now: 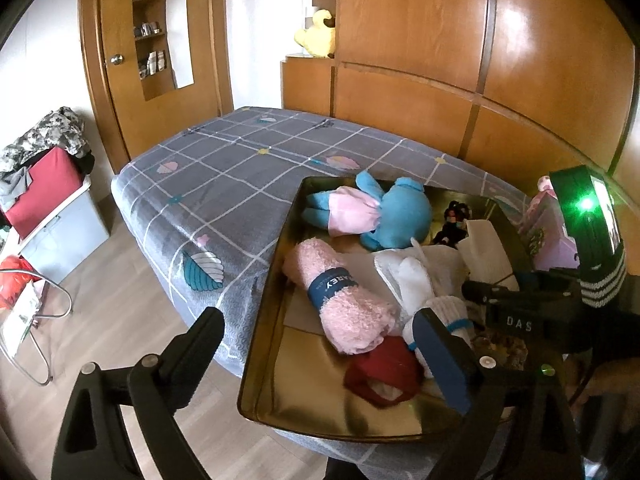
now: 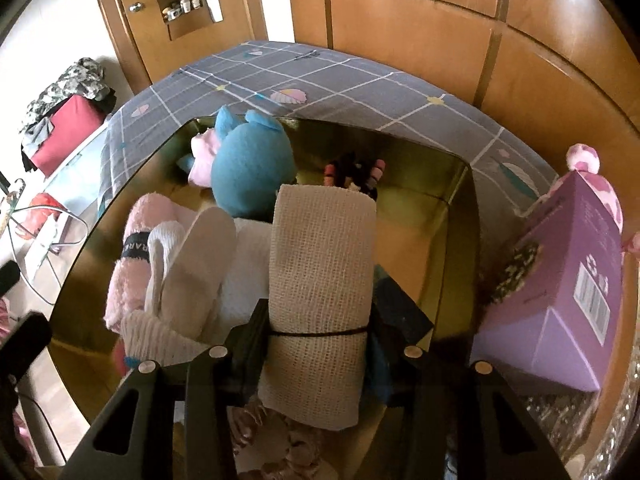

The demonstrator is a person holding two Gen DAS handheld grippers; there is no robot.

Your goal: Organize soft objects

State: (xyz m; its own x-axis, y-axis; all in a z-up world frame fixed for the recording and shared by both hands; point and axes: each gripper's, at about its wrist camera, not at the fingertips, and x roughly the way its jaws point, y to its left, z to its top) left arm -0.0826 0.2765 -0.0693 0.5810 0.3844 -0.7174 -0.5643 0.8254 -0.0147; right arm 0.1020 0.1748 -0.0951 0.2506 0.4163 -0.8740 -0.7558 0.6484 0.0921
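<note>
Gold tray [image 1: 260,320], rectangular, reflective, on grey checked bedspread [image 1: 224,184]; lower right of left wrist view, centre of right wrist view. Contents: blue plush toy [image 1: 384,212] in pink dress, lying at far end of tray; pink rolled towel [image 1: 340,300] with dark band, left side, running toward near edge; white socks [image 1: 416,280] just right of towel; red cloth [image 1: 384,376] at near end, touching towel; small dark hair ties [image 1: 456,216] at far right corner. Cream gauze roll [image 2: 320,280], bound by thin dark band, centre of right wrist view, above right half of tray, long axis pointing away from camera. Right gripper [image 2: 316,332]: jaws closed on near end of gauze roll, one finger at each side. Left gripper [image 1: 320,356]: jaws spread wide, holding nothing; left finger outside tray over floor edge of bed, right finger with blue pad over tray's near end, beside socks. Purple box [image 2: 560,300] just right of tray, right edge of right wrist view. Yellow plush [image 1: 316,36] on wooden cabinet, upper centre of left wrist view. Clothes pile [image 1: 44,160] on storage box, far left.
</note>
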